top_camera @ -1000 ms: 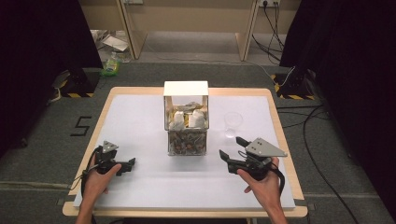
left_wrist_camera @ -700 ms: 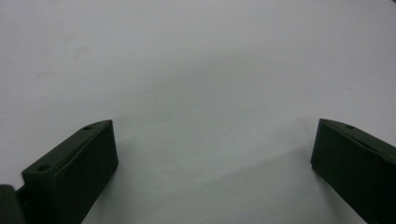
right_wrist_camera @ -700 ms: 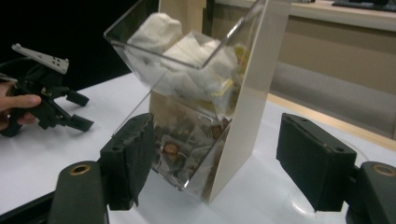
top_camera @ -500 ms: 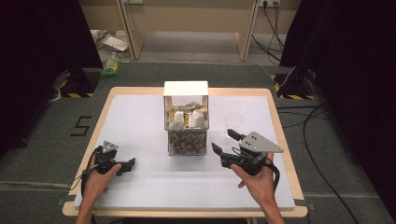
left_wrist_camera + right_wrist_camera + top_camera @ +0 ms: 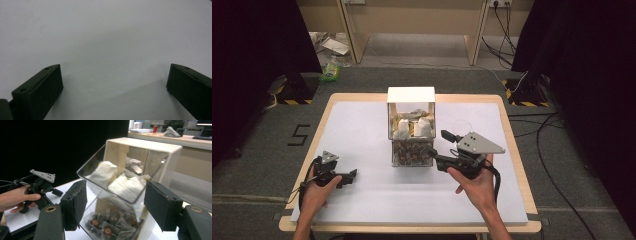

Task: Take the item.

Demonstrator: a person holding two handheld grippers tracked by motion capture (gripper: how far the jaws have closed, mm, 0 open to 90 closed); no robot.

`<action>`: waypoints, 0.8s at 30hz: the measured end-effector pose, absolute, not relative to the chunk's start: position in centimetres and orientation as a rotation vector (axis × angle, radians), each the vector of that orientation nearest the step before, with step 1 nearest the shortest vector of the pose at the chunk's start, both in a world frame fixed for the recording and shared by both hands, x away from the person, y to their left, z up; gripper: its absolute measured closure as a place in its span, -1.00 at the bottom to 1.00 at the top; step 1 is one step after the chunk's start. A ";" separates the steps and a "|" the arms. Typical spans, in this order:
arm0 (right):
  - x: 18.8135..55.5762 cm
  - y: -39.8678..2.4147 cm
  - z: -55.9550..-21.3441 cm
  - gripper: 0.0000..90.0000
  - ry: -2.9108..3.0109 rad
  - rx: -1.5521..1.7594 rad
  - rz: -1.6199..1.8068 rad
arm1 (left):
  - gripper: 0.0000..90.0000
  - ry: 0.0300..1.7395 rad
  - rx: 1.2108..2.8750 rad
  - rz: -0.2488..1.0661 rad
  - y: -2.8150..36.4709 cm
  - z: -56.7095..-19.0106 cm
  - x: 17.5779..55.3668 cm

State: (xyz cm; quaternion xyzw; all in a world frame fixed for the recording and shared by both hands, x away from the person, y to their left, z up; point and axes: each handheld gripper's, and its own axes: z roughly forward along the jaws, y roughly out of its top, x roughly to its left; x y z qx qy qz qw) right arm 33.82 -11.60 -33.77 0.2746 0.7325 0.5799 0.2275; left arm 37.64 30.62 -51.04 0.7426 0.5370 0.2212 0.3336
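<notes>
A clear two-tier dispenser box (image 5: 411, 125) with a white top stands at the table's middle. Its upper bin holds white sachets (image 5: 105, 173), its lower bin dark round-labelled packets (image 5: 107, 225). My right gripper (image 5: 440, 147) is at the box's right front corner and points at it. Its jaws are open, with nothing between them, and in the right gripper view (image 5: 115, 202) they frame the box's slanted clear front. My left gripper (image 5: 348, 176) rests near the table's front left, open over the bare white surface (image 5: 113, 77). It also appears in the right gripper view (image 5: 41, 187), held by a hand.
A clear plastic cup (image 5: 460, 126) stands right of the box, just behind my right gripper. A white sheet (image 5: 362, 125) covers the wooden table. Cables (image 5: 532, 125) and litter (image 5: 332, 70) lie on the floor beyond the table.
My right gripper has moved left and forward, from the table's right side up to the dispenser's right front. The left gripper has stayed put.
</notes>
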 end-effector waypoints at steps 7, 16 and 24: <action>34.5 -10.4 -33.5 -0.19 2.025 0.741 1.606 | -1.00 1.402 1.939 0.577 30.6 -51.0 37.6; 35.3 -9.4 -33.1 -0.16 2.028 0.730 1.620 | -1.00 1.402 1.939 0.579 30.6 -51.0 37.6; 35.9 -7.9 -32.9 -0.13 2.036 0.706 1.601 | -1.00 1.403 1.940 0.578 30.6 -51.0 37.6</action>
